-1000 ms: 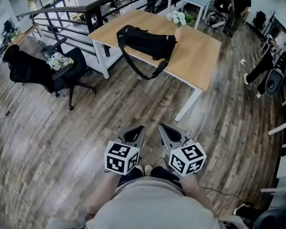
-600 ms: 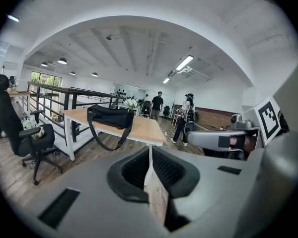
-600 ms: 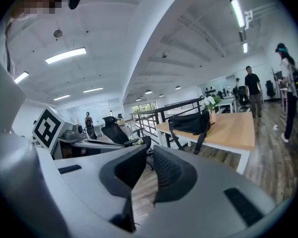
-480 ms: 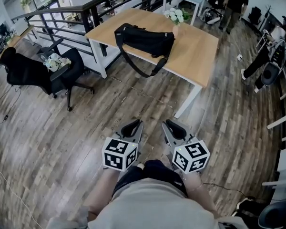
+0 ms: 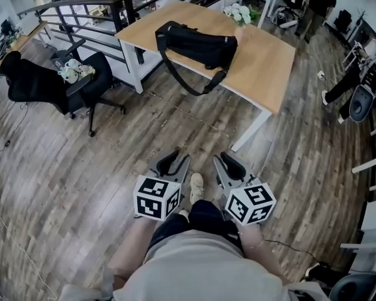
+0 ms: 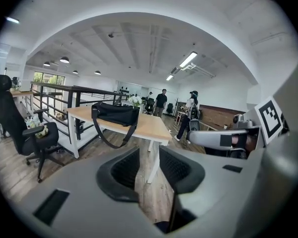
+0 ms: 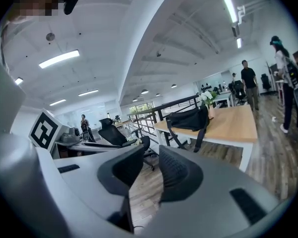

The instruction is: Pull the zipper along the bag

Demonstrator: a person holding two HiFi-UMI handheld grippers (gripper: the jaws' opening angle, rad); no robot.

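Note:
A black bag (image 5: 194, 42) lies on the wooden table (image 5: 263, 64), far ahead of both grippers, and its strap (image 5: 188, 86) hangs over the front edge. The left gripper view shows the bag (image 6: 116, 114) in the distance, and so does the right gripper view, where the bag (image 7: 188, 119) sits beyond the jaws. I hold my left gripper (image 5: 171, 160) (image 6: 150, 155) and my right gripper (image 5: 229, 163) (image 7: 151, 155) side by side in front of my body, above the floor. Both pairs of jaws have just been opening. Both stand open with nothing between them.
A black office chair (image 5: 44, 86) stands at the left, beside a dark railing (image 5: 81, 8). White flowers (image 5: 238, 14) stand at the table's far edge. One person (image 5: 319, 2) stands at the back right and another (image 5: 348, 83) at the right edge.
Both grippers' jaws have spread apart from shut. A shoe has come into view between the two grippers, and the table with the bag has shifted slightly in the head view.

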